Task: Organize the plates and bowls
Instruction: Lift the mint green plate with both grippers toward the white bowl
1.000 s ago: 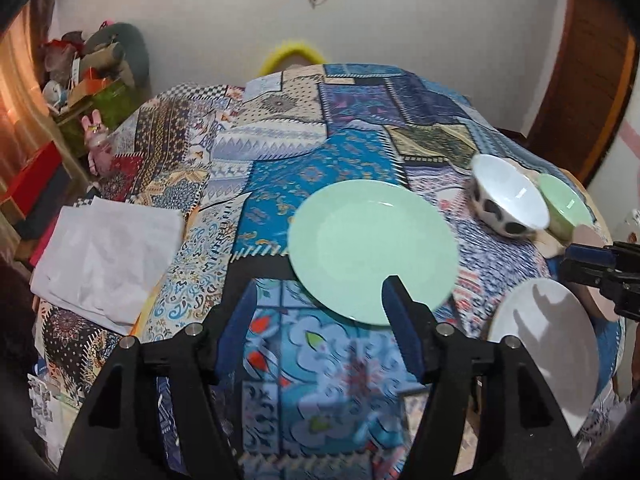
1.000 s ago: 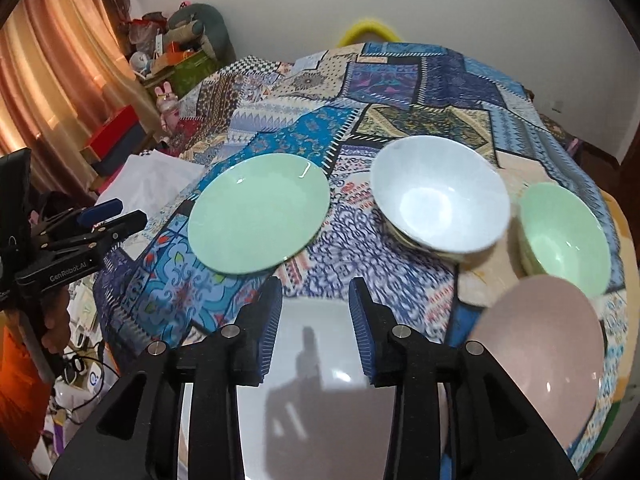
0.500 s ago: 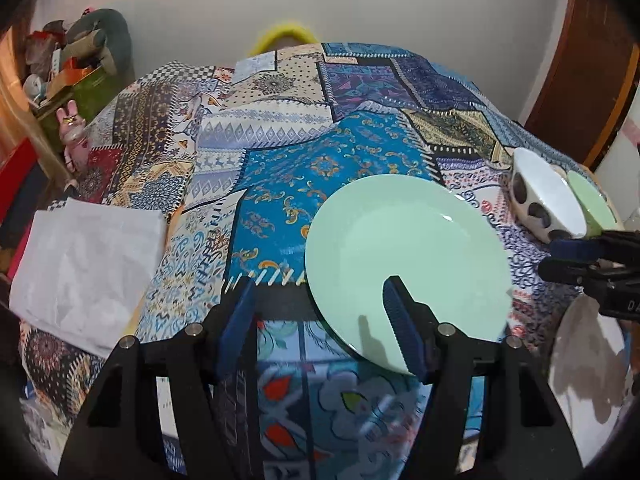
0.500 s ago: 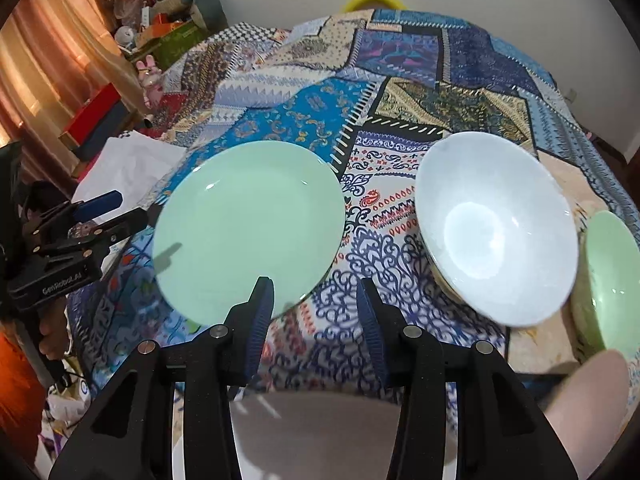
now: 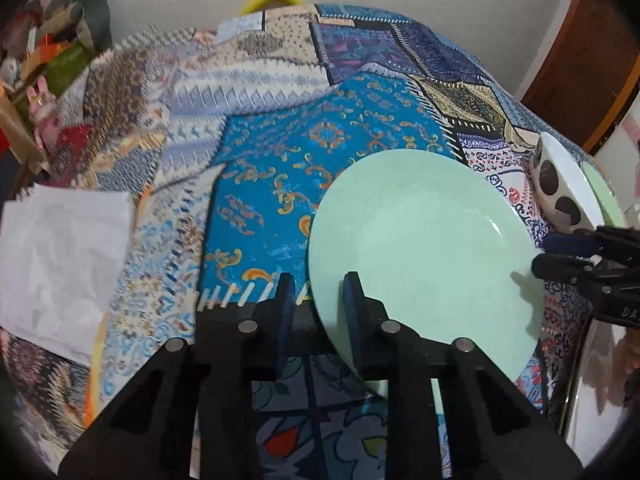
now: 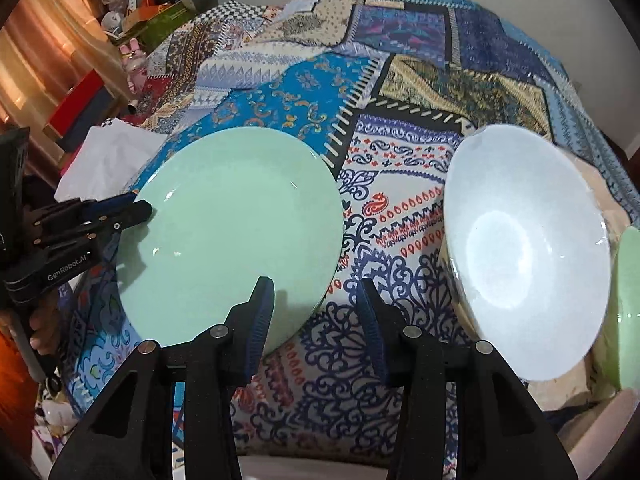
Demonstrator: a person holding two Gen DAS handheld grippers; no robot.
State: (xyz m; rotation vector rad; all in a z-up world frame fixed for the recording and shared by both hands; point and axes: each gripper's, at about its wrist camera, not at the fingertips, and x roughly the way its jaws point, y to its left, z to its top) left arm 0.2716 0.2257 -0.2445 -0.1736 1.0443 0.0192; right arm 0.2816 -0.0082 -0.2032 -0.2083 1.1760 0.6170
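Note:
A pale green plate [image 5: 420,248] [image 6: 236,224] lies flat on the patchwork cloth. My left gripper [image 5: 318,296] [image 6: 140,206] is at its near left rim. Its jaws are closing, one finger on the plate's face and the other outside the edge, pinching the rim. My right gripper [image 6: 316,304] [image 5: 544,254] straddles the opposite rim. Its jaws close slightly and stand apart, one finger over the plate and one over the cloth. A white bowl [image 6: 524,240] with dark spots outside stands right of the plate, and a green bowl [image 6: 630,304] is beyond it.
A white plate [image 5: 592,380] lies at the table's near right edge, and a pinkish plate [image 6: 592,420] is partly visible. A white folded sheet [image 5: 60,260] hangs off the left side. Boxes and toys [image 6: 132,28] are piled beyond the left edge. A hand [image 6: 36,328] holds the left gripper.
Both grippers have come down and forward onto the green plate from opposite sides. The left jaws, wide before, have narrowed around the plate's rim. The plate has not shifted.

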